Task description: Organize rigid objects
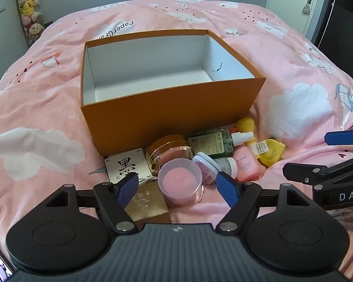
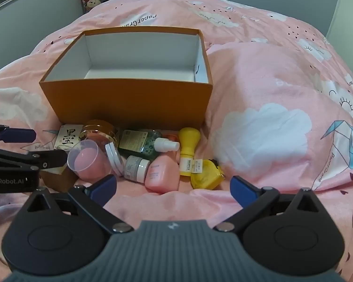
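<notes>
An empty orange box [image 1: 167, 108] with white inside stands on the bed; it also shows in the right wrist view [image 2: 129, 101]. A pile of small items lies in front of it: a clear cup with pink contents [image 1: 180, 183], an amber jar [image 1: 169, 152], a green spray bottle [image 1: 211, 143], a pink bottle [image 2: 162, 176], a yellow bottle [image 2: 188, 145], a white card box [image 1: 127, 164] and a gold box [image 1: 146, 204]. My left gripper [image 1: 178, 189] is open, its fingers on either side of the clear cup. My right gripper [image 2: 174, 188] is open and empty, just before the pink bottle.
The pink quilt [image 2: 270, 117] bulges to the right of the box. A small white jar [image 1: 206, 166], a grey jar [image 2: 136, 168] and a yellow case [image 2: 204, 176] lie in the pile. Plush toys [image 1: 30, 9] hang on the far wall; a door [image 1: 310, 0] is at the right.
</notes>
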Motion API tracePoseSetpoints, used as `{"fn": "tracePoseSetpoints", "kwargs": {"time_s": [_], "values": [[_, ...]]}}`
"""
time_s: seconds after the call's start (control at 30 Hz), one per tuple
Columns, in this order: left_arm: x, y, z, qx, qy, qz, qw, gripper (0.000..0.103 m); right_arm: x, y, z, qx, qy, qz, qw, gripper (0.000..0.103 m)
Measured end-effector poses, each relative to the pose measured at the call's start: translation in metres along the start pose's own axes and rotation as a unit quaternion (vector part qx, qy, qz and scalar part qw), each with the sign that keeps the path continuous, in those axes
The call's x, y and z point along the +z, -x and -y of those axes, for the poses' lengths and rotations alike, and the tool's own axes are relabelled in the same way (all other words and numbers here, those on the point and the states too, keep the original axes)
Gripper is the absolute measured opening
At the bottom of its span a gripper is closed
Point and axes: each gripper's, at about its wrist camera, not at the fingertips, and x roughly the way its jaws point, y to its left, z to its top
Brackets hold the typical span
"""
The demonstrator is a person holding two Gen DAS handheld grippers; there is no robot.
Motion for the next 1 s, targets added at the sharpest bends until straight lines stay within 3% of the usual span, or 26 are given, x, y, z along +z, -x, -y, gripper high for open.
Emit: {"fn": "tracePoseSetpoints", "kwargs": {"time_s": [0.27, 0.3, 1.0], "values": [[-0.0010, 0.0023, 0.0011, -0.003, -0.007, 0.012, 0.9999, 0.089, -0.0003, -0.0003, -0.0013, 0.001, -0.002, -0.003, 1.000, 0.101], [-0.0020, -0.0018, -0.0054, 0.001, 0.001, -0.002, 1.0000, 0.089, -0.0006, -0.0003, -0.0017, 0.001, -0.001, -0.002, 1.000, 0.101], [-0.0016, -0.0033, -0.0016, 0.007, 0.003, -0.004, 1.0000, 0.088, -0.0008, -0.0077, -0.0030, 0.008, 0.001, -0.017, 1.000, 0.101]]}}
